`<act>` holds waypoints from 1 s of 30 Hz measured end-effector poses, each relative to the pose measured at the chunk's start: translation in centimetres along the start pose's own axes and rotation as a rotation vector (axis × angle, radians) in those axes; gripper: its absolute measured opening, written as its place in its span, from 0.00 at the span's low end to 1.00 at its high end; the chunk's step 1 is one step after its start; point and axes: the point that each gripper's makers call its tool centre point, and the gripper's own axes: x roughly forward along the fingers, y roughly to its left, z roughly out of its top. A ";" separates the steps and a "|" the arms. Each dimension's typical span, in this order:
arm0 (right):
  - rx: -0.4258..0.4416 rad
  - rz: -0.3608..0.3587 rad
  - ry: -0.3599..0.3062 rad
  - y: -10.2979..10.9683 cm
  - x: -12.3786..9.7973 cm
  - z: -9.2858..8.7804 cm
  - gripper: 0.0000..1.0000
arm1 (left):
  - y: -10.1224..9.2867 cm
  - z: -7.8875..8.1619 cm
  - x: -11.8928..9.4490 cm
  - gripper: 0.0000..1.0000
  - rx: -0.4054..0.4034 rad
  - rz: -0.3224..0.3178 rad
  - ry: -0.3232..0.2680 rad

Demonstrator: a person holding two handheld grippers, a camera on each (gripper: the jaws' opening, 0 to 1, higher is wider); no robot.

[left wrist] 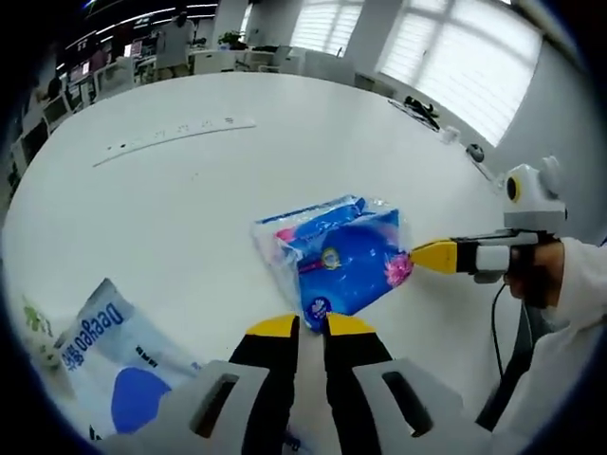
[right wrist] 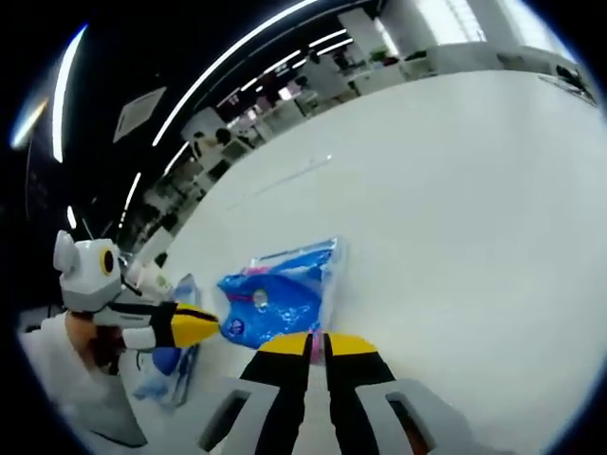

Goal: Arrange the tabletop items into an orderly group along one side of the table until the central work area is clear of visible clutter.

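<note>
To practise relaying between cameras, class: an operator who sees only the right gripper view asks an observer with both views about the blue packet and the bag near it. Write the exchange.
Operator: Seen from the side, where does my right claw meet the blue packet?
Observer: Its jaws are together and its yellow tip is at the packet's edge, next to a pink patch on the wrapper.
Operator: What is the bag beside the left claw?
Observer: A white bag with a blue disc and blue lettering that reads Deegeo.
</note>
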 end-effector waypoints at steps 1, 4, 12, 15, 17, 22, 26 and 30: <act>-0.008 -0.003 -0.006 0.0 0.0 0.0 0.10 | 0.0 0.1 -0.1 0.13 0.001 0.002 -0.005; -0.041 -0.024 -0.023 0.0 -0.1 0.3 0.26 | -0.1 0.4 -0.5 0.16 0.000 0.006 -0.016; -0.054 -0.047 -0.067 -0.5 -1.1 1.1 0.38 | -1.6 0.2 -1.1 0.19 -0.010 -0.036 -0.016; -0.031 -0.049 -0.094 -0.5 -1.8 1.5 0.39 | -2.1 -0.2 -1.1 0.21 -0.007 -0.049 -0.016; -0.024 -0.049 -0.110 -0.5 -2.3 1.8 0.39 | -2.4 -0.4 -1.3 0.22 -0.004 -0.048 -0.017; 0.003 -0.047 -0.147 -0.6 -3.3 1.9 0.38 | -2.8 -0.3 -2.3 0.26 0.011 -0.048 -0.049; 0.041 -0.036 -0.158 -0.5 -3.7 1.8 0.41 | -2.7 -0.1 -3.8 0.37 -0.006 -0.040 -0.094; 0.103 -0.015 -0.153 -0.2 -4.0 1.2 0.44 | -2.5 -0.5 -5.8 0.40 0.002 -0.026 -0.111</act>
